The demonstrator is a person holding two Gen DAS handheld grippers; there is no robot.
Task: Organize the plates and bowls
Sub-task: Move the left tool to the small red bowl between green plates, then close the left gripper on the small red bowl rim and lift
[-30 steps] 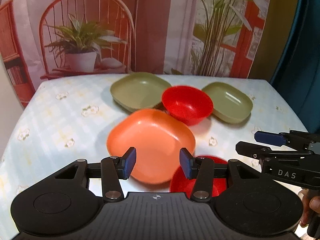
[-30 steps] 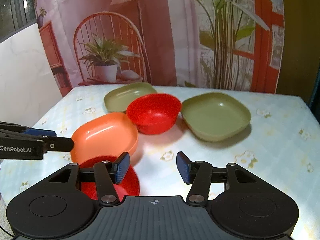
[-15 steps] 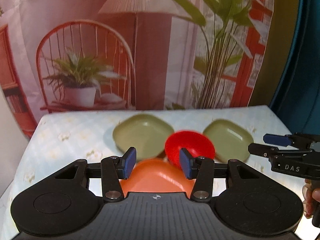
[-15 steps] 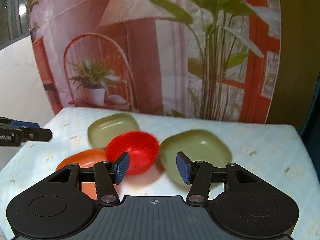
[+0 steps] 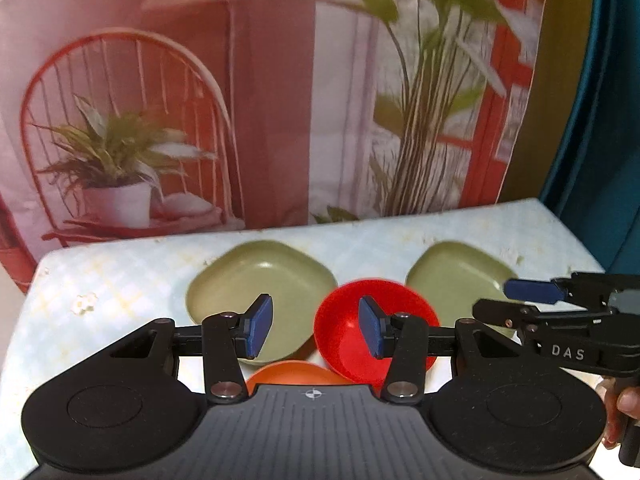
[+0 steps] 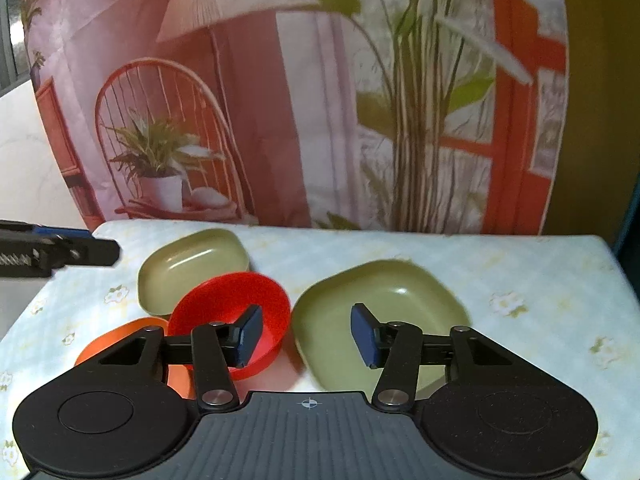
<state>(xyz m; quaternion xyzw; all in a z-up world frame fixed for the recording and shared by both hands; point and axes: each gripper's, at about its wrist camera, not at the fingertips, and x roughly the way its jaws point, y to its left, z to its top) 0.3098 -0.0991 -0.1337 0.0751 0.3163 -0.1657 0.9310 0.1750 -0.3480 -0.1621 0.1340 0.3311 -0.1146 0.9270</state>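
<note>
Four dishes are seen on the pale floral tablecloth: a red bowl, an orange plate and two olive-green plates. The left gripper is held above the near part of the table with its blue pads spread apart and nothing between them; through the gap, the rim of the red bowl and the edge of the left green plate are framed, both lying beyond the fingertips and apart from them. The orange plate is mostly hidden under the gripper body, only its far rim being visible. The right gripper is likewise spread wide and empty; the right green plate lies just beyond its right pad, the red bowl just beyond its left pad. The red bowl is set between the two green plates, its rim close to or touching each; contact cannot be told. The bowl is seen to overlap the orange plate's far edge. A printed backdrop with chair, potted plant and lamp is hung behind the table. Each gripper is visible at the edge of the other's view, and a fingertip of the holding hand is glimpsed at lower right.
</note>
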